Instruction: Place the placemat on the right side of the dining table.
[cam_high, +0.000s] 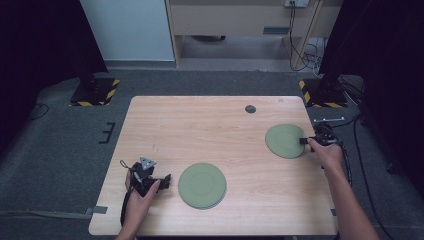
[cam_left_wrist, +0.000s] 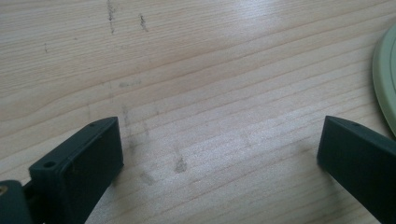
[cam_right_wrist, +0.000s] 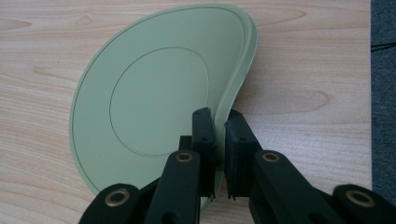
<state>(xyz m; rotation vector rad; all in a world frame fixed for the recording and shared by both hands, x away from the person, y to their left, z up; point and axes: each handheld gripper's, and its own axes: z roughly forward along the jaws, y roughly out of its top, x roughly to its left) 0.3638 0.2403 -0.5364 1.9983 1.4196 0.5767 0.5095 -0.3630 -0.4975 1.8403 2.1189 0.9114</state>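
The right tool (cam_right_wrist: 219, 140) pinches the rim of a green plate (cam_right_wrist: 154, 102) at three o'clock on the worktop (cam_high: 165, 130). The left tool (cam_left_wrist: 219, 154) is wide open beside the other plates (cam_high: 202, 185) at six o'clock.

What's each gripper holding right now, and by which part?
The right gripper pinches the green plate by its rim. The left gripper is open over the table, holding nothing.

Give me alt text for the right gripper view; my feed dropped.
The right gripper has its two black jaws shut on the rim of a pale green plate, which stands tilted on edge above the light wooden table. The plate's face bears an engraved inner ring; dark floor shows at the right edge.
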